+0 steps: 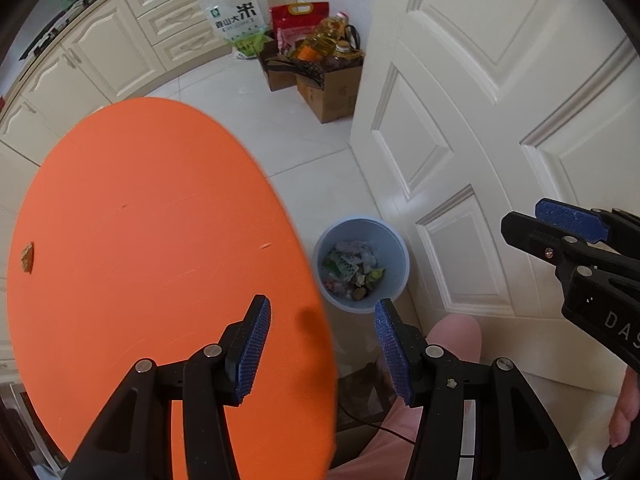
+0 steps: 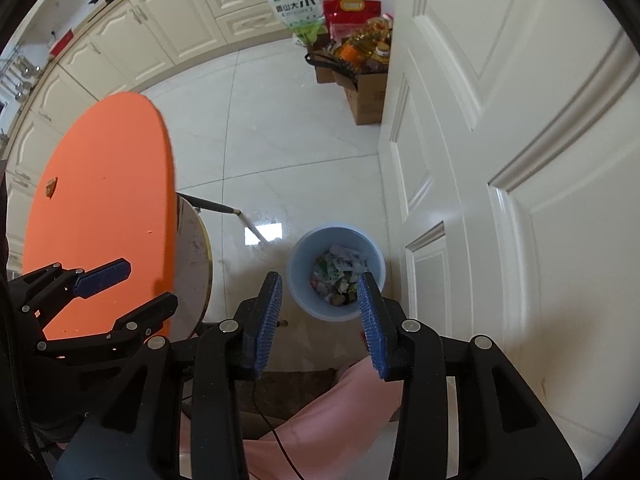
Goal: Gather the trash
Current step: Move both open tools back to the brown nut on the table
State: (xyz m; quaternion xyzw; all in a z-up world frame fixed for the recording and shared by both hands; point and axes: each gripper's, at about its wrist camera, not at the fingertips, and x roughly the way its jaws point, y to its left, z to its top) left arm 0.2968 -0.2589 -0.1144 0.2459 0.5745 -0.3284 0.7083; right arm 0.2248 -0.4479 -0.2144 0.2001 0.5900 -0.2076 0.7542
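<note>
While both hand-held grippers hang released, empty: small brown scrap (image 1: 27, 257) on round orange tabletop (image 1: 160, 220) lies far-left; left hand-held gripper (image 1: 320, 344) nearer than right hand-held gripper (image 2: 318, 320).

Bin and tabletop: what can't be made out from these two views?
- Blue bin: individual scraps inside too small to identify, both views; in the right wrist view the right gripper covers part of its near rim.
- Brown scrap on the orange table: too small to say what it is.
- Table's near edge: left wrist view, cut off by the left gripper.
</note>
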